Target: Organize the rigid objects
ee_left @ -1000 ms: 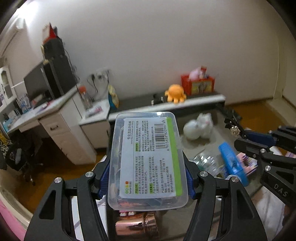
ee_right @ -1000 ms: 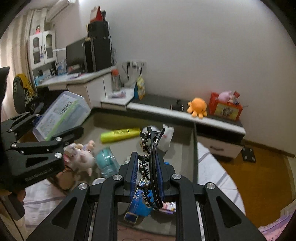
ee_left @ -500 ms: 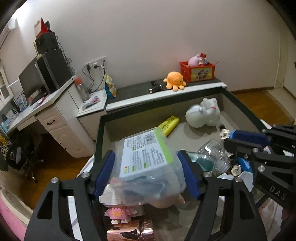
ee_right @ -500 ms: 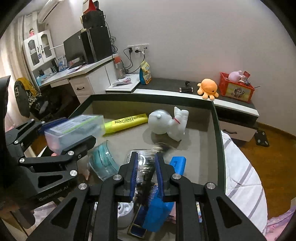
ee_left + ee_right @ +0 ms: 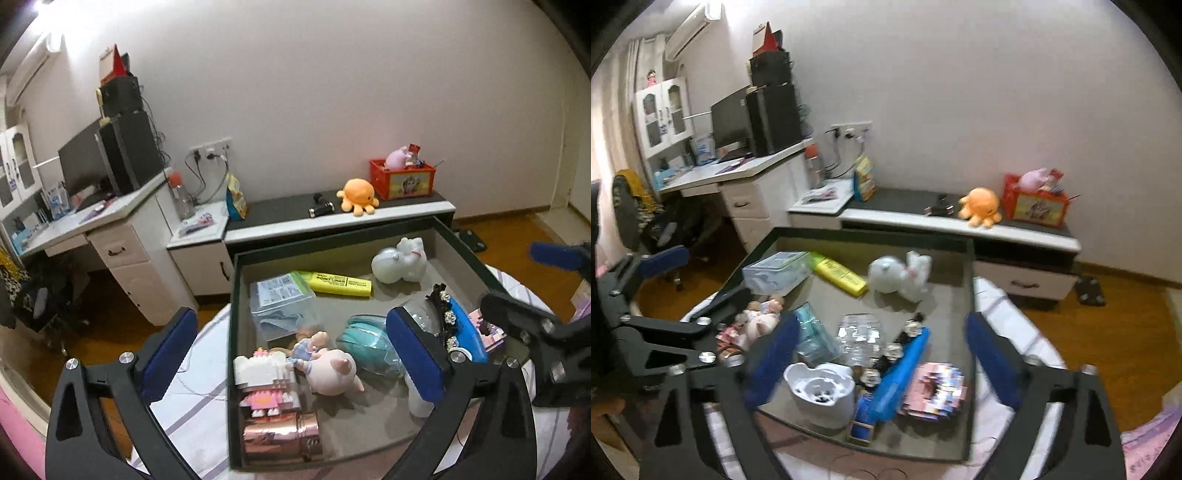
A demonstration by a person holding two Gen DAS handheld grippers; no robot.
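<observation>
A dark tray (image 5: 231,332) on the bed holds the objects. A clear plastic box (image 5: 282,308) with a green-edged label lies in its back left, also in the right wrist view (image 5: 777,275). A black jewelled hair clip (image 5: 441,310) rests on a blue case (image 5: 905,363), also in the right wrist view (image 5: 892,350). My left gripper (image 5: 295,354) is open and empty above the tray's left front. My right gripper (image 5: 879,363) is open and empty above the tray's front.
The tray also holds a yellow highlighter (image 5: 340,282), a white toy (image 5: 399,260), a pig figure (image 5: 328,365), a block figure (image 5: 264,380), a copper box (image 5: 280,432), a teal cup (image 5: 369,341), a white bowl (image 5: 820,391). A bench (image 5: 332,221) stands behind.
My left gripper lowered the clear box into the tray, let go and opened. My right gripper put the hair clip down on the blue case, opened and pulled back.
</observation>
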